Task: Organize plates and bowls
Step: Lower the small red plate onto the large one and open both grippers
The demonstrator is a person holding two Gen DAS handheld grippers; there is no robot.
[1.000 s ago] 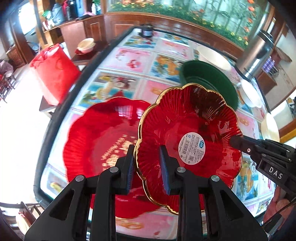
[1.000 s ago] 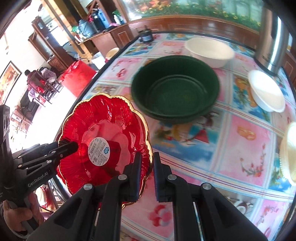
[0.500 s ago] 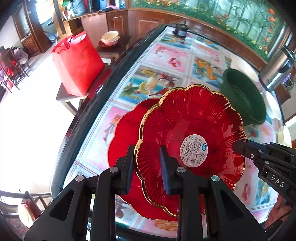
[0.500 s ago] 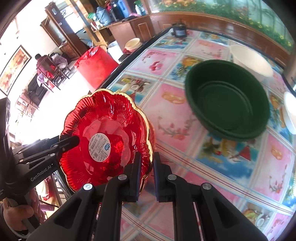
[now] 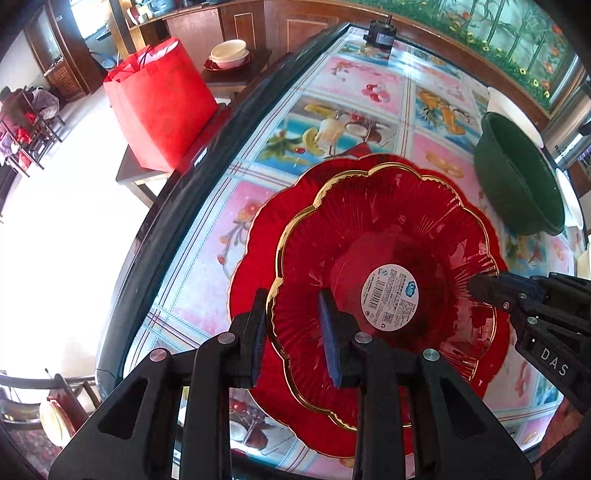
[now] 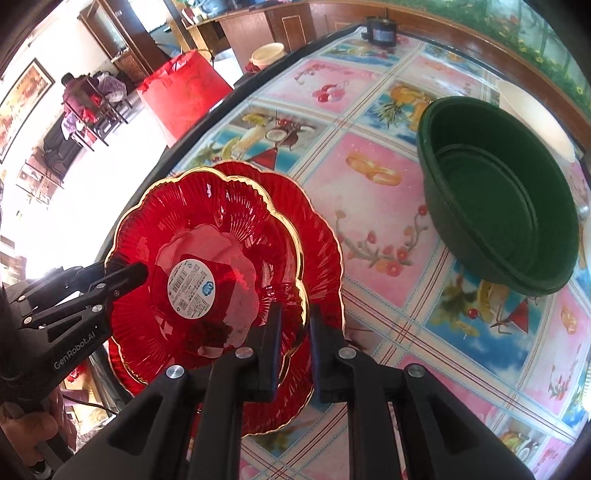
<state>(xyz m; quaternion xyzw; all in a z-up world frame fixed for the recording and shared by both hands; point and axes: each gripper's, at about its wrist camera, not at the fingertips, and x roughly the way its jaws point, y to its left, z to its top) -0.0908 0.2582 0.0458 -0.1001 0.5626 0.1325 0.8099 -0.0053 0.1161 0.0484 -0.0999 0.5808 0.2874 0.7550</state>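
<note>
Your claws hold the gold-rimmed plate (image 5: pixel 388 240) over the red plate (image 5: pixel 251 254).
Left claw (image 5: pixel 293 328) and right claw (image 6: pixel 293 332) each clamp its rim, lower centre.

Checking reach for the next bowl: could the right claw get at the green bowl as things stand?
Probably not yet: the right claw is shut on the gold-rimmed red plate. The tabletop path to the green bowl itself looks free.

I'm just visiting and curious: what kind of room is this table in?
Probably a dining room in a home or small eatery: a table with a fruit-print cover, wooden sideboards along the wall, and chairs farther back.
</note>
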